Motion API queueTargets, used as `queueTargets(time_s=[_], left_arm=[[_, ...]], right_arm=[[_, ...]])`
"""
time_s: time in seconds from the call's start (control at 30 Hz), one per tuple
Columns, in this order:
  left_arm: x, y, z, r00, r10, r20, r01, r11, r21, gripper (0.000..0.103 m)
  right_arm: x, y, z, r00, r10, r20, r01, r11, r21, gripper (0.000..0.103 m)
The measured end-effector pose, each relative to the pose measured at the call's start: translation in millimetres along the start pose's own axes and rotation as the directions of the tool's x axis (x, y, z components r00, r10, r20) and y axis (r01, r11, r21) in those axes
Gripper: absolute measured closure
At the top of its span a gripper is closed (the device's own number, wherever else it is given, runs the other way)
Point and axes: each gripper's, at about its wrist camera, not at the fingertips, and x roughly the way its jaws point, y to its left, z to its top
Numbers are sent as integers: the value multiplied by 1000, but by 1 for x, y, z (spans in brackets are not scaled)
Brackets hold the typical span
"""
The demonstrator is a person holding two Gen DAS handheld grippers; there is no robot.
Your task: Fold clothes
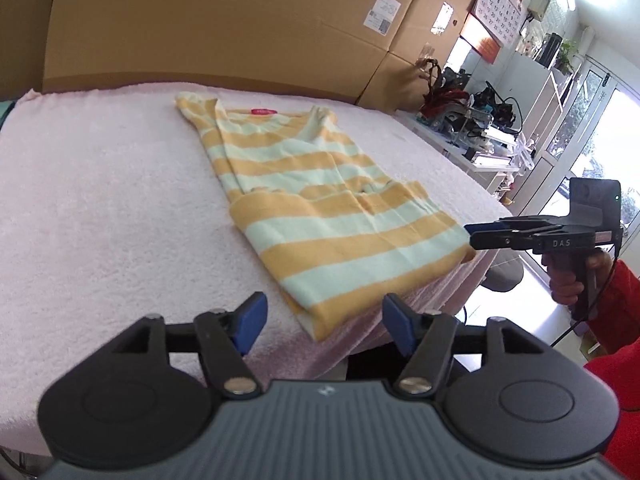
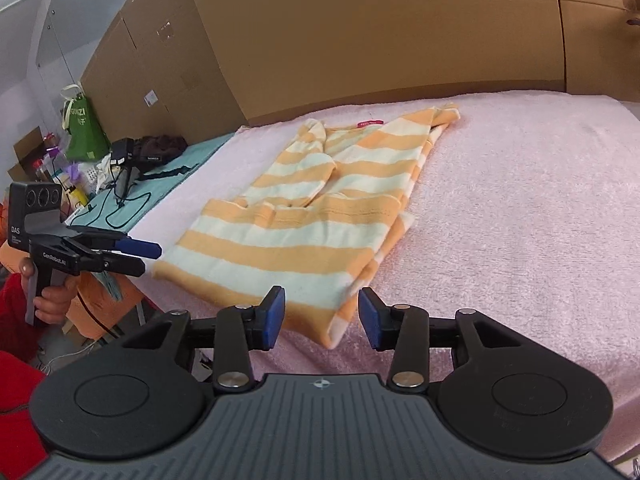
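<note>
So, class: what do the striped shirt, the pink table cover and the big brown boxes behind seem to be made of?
Striped shirt: soft matte knit, probably cotton; it folds limply and shows stitched hems.
Pink table cover: fluffy terry-like towelling or fleece, judging by its nubbly pile.
Brown boxes: matte corrugated cardboard, with flap seams and stuck-on paper labels.

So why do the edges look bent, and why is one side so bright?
Left wrist view: the fisheye lens bows the pink towel and cardboard boxes; daylight washes out the glass doors. Right wrist view: same bending, softer even light, striped shirt sharp, no glare.
</note>
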Motion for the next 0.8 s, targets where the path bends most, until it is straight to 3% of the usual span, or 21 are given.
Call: queueTargets(time_s=[0.1,0.17,0.37,0.43,0.5,0.57,0.63,0.7,0.77,0.8], left_arm=[[14,6,14,999,43,-6,-43,999,-11,40],[26,12,26,998,60,-18,-61,998,-22,40],[54,17,44,996,79,-46,-81,996,-33,40],[57,14,47,996,87,-35,-87,996,-17,40],[60,10,48,995,91,-33,-91,996,3,42],[62,6,48,995,97,-28,-96,995,21,48],[62,2,49,995,97,-13,-96,994,49,71],[61,-3,50,996,88,1,-88,993,84,84],[60,-5,52,999,43,9,-44,994,105,91],[59,-3,54,1000,11,21,-13,995,96,93]], right_arm=[[0,-18,13,996,-24,91,14,994,108,59],[14,-27,21,993,-61,102,43,984,173,59],[58,-24,31,985,-152,88,137,978,156,59],[65,-19,31,982,-167,93,154,979,132,64],[65,-14,32,973,-193,123,182,979,93,82],[66,-9,32,966,-212,151,206,977,54,88],[67,-4,33,971,-184,150,184,983,14,90],[67,-1,34,978,-148,150,151,988,-11,91],[64,-15,37,984,-34,175,16,994,106,91],[60,-29,37,976,36,214,-80,976,203,91]])
